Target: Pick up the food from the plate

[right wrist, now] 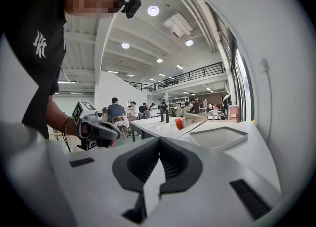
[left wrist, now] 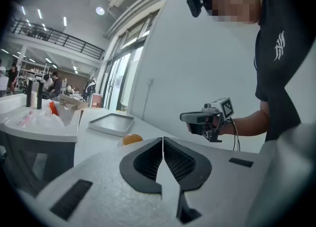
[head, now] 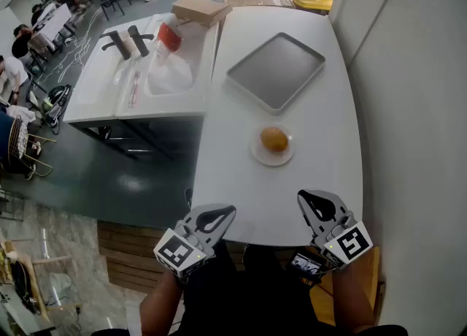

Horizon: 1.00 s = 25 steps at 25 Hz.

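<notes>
A round orange-brown piece of food [head: 274, 139] lies on a small white plate [head: 260, 153] in the middle of the white table [head: 241, 174]; the food [left wrist: 132, 139] also peeks above my left jaws in the left gripper view. My left gripper [head: 222, 214] hangs at the table's near edge, shut and empty. My right gripper [head: 305, 199] hovers over the near edge, below and right of the plate, also shut with nothing in it. Each gripper appears in the other's view: the right gripper [left wrist: 190, 118] and the left gripper [right wrist: 114, 131].
A grey metal tray [head: 276, 70] lies beyond the plate on the table. Left of the table stands a white counter with a sink [head: 139, 71], dark bottles [head: 130, 42] and a red-capped bag. Cardboard boxes [head: 201, 8] sit at the far end. People sit at desks far left.
</notes>
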Each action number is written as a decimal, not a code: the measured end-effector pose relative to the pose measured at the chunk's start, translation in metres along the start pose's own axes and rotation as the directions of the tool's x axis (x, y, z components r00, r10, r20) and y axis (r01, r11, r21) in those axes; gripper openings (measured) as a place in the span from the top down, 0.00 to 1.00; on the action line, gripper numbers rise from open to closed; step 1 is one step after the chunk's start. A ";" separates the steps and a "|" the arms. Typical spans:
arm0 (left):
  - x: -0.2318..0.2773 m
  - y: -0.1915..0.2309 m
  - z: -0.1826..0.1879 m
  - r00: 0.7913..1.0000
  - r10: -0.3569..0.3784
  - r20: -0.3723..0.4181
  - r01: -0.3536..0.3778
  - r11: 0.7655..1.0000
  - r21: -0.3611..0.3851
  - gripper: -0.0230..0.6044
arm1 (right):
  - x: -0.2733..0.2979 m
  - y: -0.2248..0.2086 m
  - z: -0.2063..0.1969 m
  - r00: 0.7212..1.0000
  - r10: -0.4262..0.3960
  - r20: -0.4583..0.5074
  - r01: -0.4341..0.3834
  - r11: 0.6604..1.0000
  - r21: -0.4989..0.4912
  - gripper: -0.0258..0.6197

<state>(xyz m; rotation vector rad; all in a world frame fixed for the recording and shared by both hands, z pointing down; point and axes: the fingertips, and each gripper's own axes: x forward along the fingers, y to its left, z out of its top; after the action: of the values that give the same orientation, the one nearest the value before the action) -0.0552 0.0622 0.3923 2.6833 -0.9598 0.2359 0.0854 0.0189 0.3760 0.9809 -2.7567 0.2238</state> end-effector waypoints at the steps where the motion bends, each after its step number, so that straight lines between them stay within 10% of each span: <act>1: 0.000 0.001 0.000 1.000 0.000 -0.002 0.000 1.000 -0.001 0.95 | 0.003 0.002 0.005 0.999 0.010 0.031 -0.010 1.000 -0.004 0.96; 15: 0.004 0.017 -0.003 1.000 0.002 0.000 -0.002 1.000 -0.019 0.95 | 0.023 -0.008 0.019 0.994 0.023 0.108 -0.023 1.000 0.001 0.94; 18: 0.006 0.020 -0.006 1.000 -0.005 -0.001 0.005 1.000 -0.023 0.95 | 0.032 -0.009 0.016 0.995 0.036 0.090 -0.036 0.999 0.000 0.73; 25: 0.012 0.029 -0.007 1.000 -0.003 -0.007 0.003 0.999 -0.038 0.95 | 0.053 -0.018 0.020 0.998 0.039 0.059 -0.038 0.999 -0.011 0.71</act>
<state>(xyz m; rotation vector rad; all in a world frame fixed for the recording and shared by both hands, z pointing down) -0.0655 0.0357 0.4083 2.6474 -0.9482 0.2243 0.0540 -0.0314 0.3707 0.9472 -2.8293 0.1895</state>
